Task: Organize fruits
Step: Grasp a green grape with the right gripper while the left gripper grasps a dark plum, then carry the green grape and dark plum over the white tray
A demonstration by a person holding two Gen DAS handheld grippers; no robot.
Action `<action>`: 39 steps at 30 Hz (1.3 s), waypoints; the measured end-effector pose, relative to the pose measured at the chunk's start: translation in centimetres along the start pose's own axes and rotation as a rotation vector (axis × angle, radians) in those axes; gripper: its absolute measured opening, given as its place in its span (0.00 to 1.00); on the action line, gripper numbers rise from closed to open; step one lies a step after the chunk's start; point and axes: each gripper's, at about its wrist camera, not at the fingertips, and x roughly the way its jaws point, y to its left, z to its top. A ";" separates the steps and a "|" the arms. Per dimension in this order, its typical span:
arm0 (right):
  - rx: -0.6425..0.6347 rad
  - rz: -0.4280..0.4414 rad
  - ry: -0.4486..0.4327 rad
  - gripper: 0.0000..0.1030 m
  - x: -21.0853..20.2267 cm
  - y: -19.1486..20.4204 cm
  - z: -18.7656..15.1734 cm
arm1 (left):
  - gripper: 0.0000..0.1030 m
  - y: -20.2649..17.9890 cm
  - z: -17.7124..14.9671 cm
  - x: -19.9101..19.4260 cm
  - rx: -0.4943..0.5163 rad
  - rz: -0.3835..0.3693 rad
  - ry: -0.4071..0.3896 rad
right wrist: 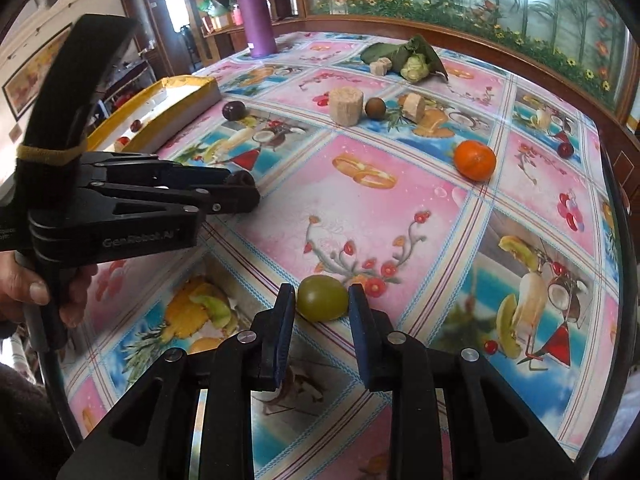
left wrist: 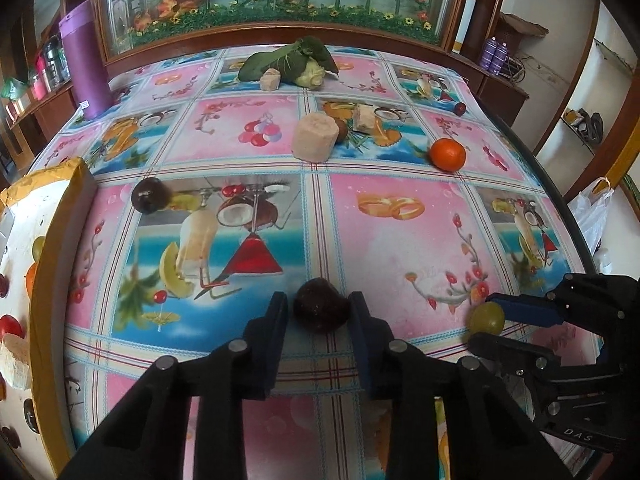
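Note:
My left gripper (left wrist: 319, 312) is shut on a dark brown fruit (left wrist: 320, 307) low over the tablecloth; it also shows in the right wrist view (right wrist: 240, 190). My right gripper (right wrist: 320, 305) is shut on a green grape (right wrist: 322, 298), seen too in the left wrist view (left wrist: 487, 318). An orange (left wrist: 448, 154) (right wrist: 475, 160) lies mid-right. A dark plum (left wrist: 150, 195) (right wrist: 233, 111) lies beside the yellow-rimmed white tray (left wrist: 60, 208) (right wrist: 176, 98), which holds several fruits. A small red cherry (left wrist: 460, 109) (right wrist: 565, 149) sits far right. A brown round fruit (right wrist: 375, 108) lies between the blocks.
A beige cylinder block (left wrist: 315, 137) (right wrist: 346, 105) and smaller beige pieces (left wrist: 270, 79) (right wrist: 414, 106) stand mid-table. A leafy vegetable (left wrist: 298, 62) (right wrist: 414, 60) lies at the back. A purple flask (left wrist: 86, 64) (right wrist: 256, 16) stands back left. The table edge runs along the right.

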 end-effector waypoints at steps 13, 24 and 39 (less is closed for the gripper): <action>0.042 -0.059 -0.058 0.24 -1.5 0.9 -0.1 | 0.29 2.0 -0.9 -1.5 -0.045 -0.074 0.003; 0.065 -0.113 -0.084 0.24 -2.8 4.1 0.1 | 0.29 4.5 -2.6 -5.7 -0.046 -0.105 -0.036; 0.028 -0.091 -0.097 0.24 -1.4 10.1 3.9 | 0.29 12.3 -3.6 -10.2 -0.124 -0.073 -0.105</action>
